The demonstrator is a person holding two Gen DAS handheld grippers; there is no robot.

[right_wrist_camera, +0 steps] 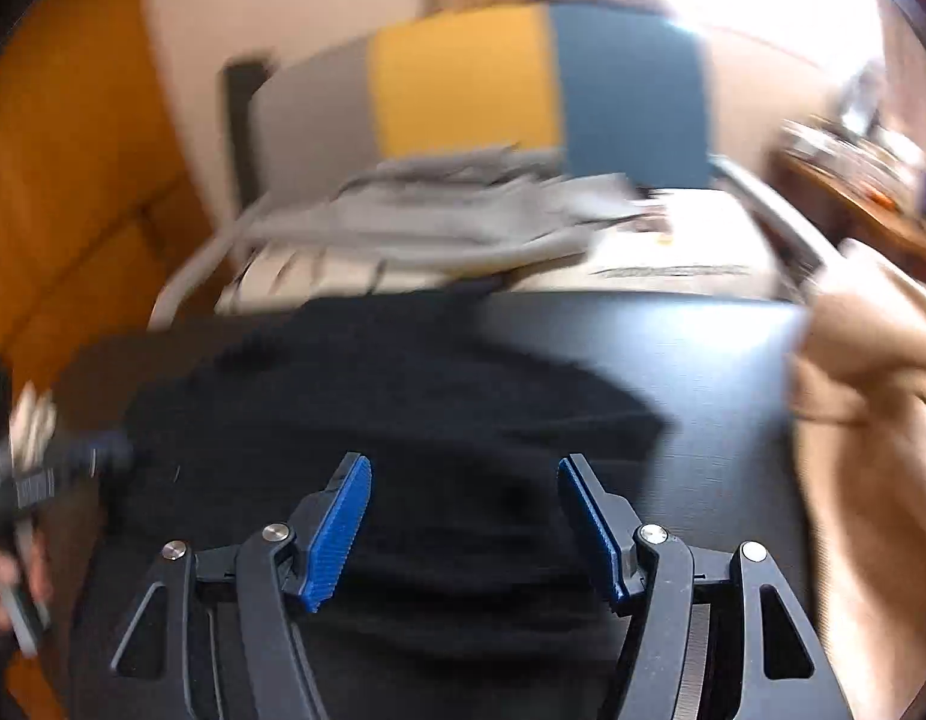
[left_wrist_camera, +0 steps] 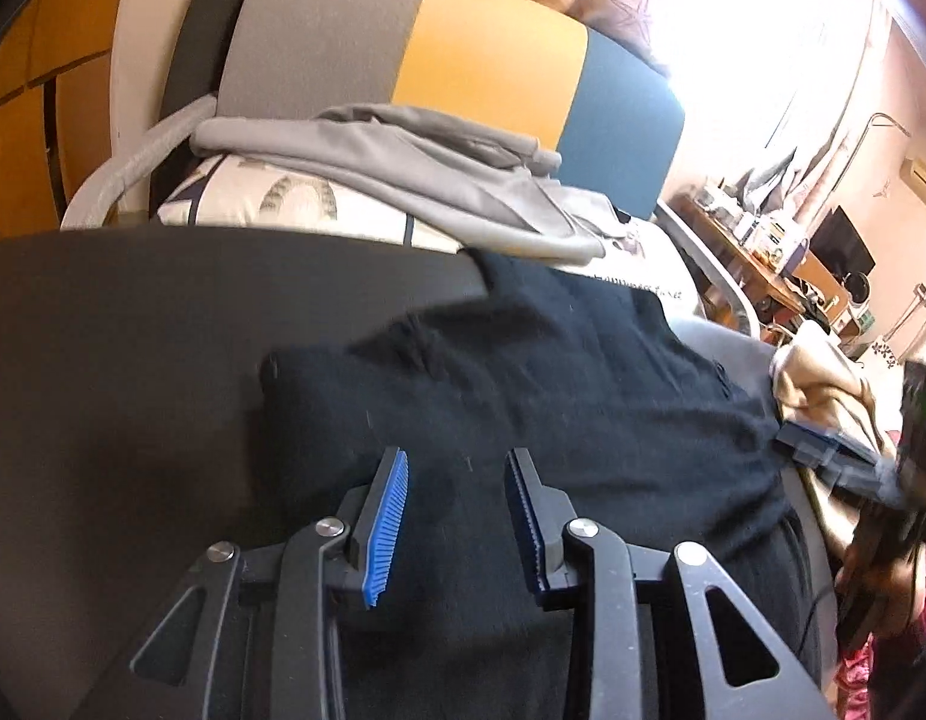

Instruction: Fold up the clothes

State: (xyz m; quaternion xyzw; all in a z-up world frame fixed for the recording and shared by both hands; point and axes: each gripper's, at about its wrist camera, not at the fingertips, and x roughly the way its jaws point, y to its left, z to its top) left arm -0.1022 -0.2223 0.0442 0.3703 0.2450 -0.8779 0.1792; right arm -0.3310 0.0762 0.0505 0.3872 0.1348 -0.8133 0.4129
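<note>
Hovering over black garment, both grippers released

Hanging above black garment spread on dark table: left gripper w/ jaws apart, gripping nothing. Floating over same cloth, right gripper w/ jaws wide, empty. Lying behind: grey clothes, folded.

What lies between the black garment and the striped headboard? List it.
In the left wrist view: a patterned pillow with a grey garment draped over it, beyond the black garment and before the headboard.
</note>
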